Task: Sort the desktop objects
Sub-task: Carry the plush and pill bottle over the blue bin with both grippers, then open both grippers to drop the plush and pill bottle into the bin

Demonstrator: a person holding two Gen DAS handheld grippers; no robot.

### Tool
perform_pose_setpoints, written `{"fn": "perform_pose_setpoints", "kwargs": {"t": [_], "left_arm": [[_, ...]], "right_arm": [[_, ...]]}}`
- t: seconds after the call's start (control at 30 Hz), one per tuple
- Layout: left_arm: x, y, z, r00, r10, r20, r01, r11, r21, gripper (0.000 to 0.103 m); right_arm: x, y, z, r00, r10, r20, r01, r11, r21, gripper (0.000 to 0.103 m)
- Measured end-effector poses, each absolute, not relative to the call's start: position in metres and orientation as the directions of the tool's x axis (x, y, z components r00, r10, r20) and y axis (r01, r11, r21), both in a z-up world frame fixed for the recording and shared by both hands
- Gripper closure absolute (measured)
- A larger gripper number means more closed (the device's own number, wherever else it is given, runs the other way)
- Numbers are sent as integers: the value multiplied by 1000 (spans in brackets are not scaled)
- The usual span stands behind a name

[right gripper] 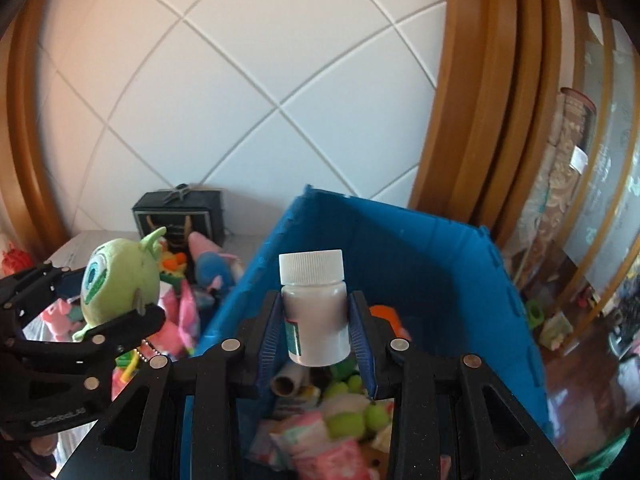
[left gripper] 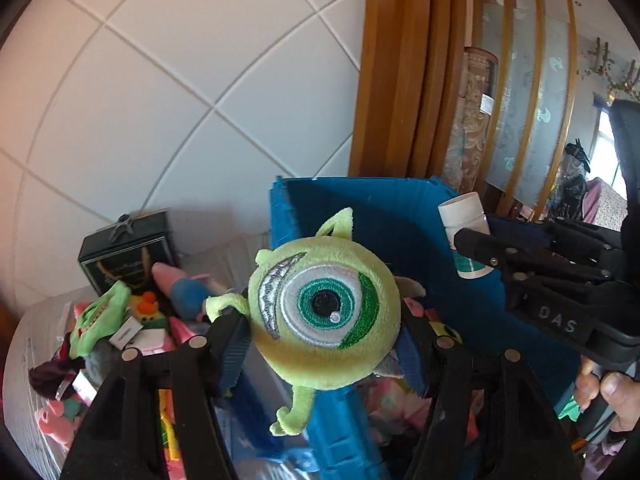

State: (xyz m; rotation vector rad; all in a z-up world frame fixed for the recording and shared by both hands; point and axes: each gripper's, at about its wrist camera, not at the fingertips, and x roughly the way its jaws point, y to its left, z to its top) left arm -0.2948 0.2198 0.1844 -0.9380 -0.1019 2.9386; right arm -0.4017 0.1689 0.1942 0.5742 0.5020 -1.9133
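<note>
My left gripper point(left gripper: 324, 344) is shut on a green one-eyed plush toy point(left gripper: 324, 312), held up in the air with its eye toward the camera. The same plush toy point(right gripper: 118, 284) shows at the left of the right wrist view, clamped in the left gripper point(right gripper: 120, 312). My right gripper point(right gripper: 316, 332) is shut on a white pill bottle point(right gripper: 314, 312) with a white ribbed cap, upright above the open blue bin point(right gripper: 420, 248). In the left wrist view the bottle point(left gripper: 466, 236) and right gripper point(left gripper: 476, 252) are at the right, over the blue bin point(left gripper: 380, 220).
The bin holds soft toys, green balls, pink packets and a cardboard tube point(right gripper: 288, 380). Left of it lies a pile of plush toys point(left gripper: 120, 320) and a black gift box point(left gripper: 128, 252) against a white tiled wall. A wooden door frame point(left gripper: 400, 72) stands behind. A hand point(left gripper: 608, 396) grips the right tool.
</note>
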Motion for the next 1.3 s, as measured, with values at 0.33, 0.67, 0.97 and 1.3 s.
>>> {"fn": "perform_pose_setpoints", "kwargs": {"t": [0.33, 0.67, 0.97, 1.3], "left_arm": [[-459, 327, 106, -529, 9, -849, -13, -1000, -3, 40], [-487, 326, 5, -228, 0, -974, -34, -999, 8, 38], [-483, 327, -1, -212, -44, -976, -37, -998, 53, 29], [-486, 324, -6, -209, -90, -974, -30, -995, 99, 25]], "right_arm": [[-565, 140, 97, -273, -492, -827, 868, -497, 9, 69], [-578, 119, -11, -161, -246, -956, 876, -481, -24, 69], [-591, 125, -19, -154, -230, -961, 882, -471, -29, 69], [-592, 122, -23, -175, -207, -962, 878, -475, -58, 24]]}}
